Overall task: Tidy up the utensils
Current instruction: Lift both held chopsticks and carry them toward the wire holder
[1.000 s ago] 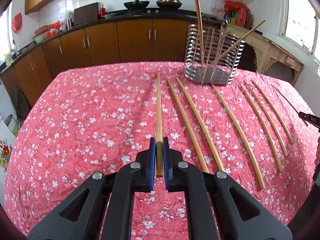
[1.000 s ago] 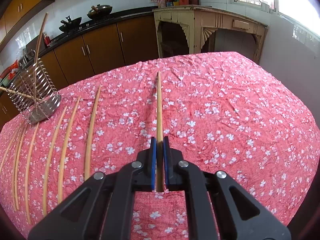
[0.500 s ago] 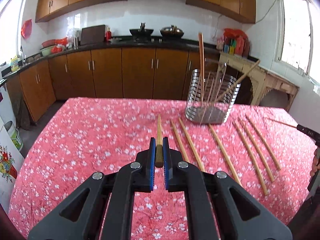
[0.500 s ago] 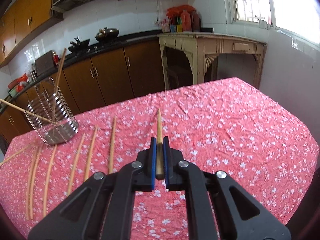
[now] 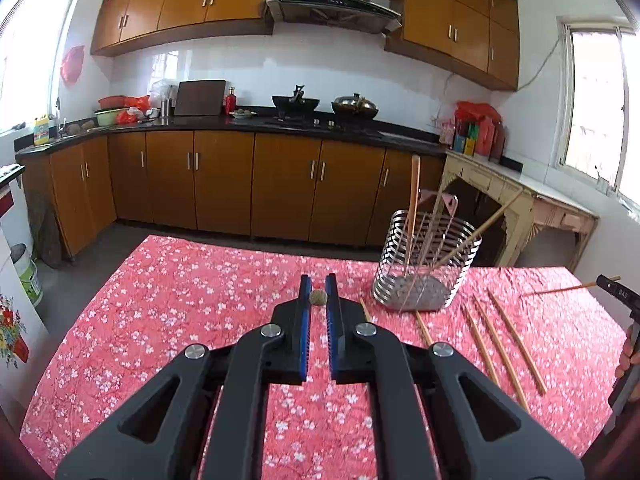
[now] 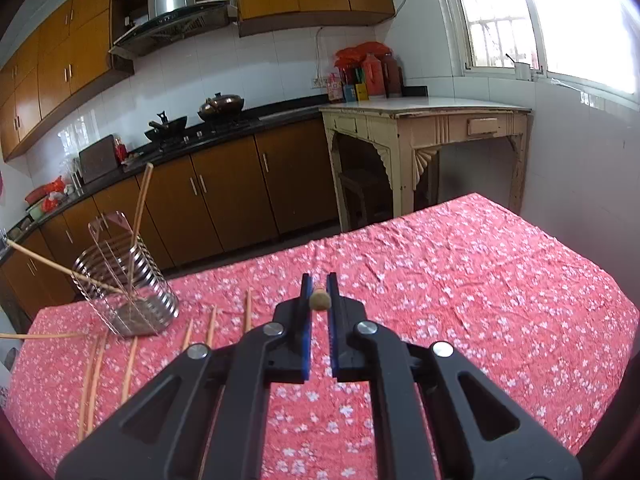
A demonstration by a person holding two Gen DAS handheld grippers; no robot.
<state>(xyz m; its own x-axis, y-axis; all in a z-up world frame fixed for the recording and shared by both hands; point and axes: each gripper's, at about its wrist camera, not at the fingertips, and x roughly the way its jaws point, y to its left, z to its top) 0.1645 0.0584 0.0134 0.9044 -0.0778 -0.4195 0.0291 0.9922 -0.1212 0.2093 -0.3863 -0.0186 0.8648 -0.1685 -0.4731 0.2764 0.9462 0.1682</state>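
Note:
My left gripper [image 5: 318,282] is shut on a bamboo chopstick [image 5: 318,297], which points straight away so that only its round end shows. It hangs above the red flowered tablecloth [image 5: 192,304], left of the wire utensil holder [image 5: 426,268]. My right gripper [image 6: 319,280] is shut on a second chopstick [image 6: 319,303], also seen end-on, to the right of the holder [image 6: 128,284]. The holder has a wooden utensil and chopsticks leaning in it. Several loose chopsticks [image 5: 500,344] lie on the cloth in front of the holder [image 6: 130,360].
Brown cabinets and a black counter [image 5: 256,124] with pans run behind the table. A pale side table [image 6: 424,120] stands by the window at the right. The cloth's right half in the right wrist view [image 6: 480,280] bears nothing.
Both grippers have risen and tipped upward, each still shut on its chopstick. The chopsticks have left the cloth and now show end-on. The table sits lower in both views.

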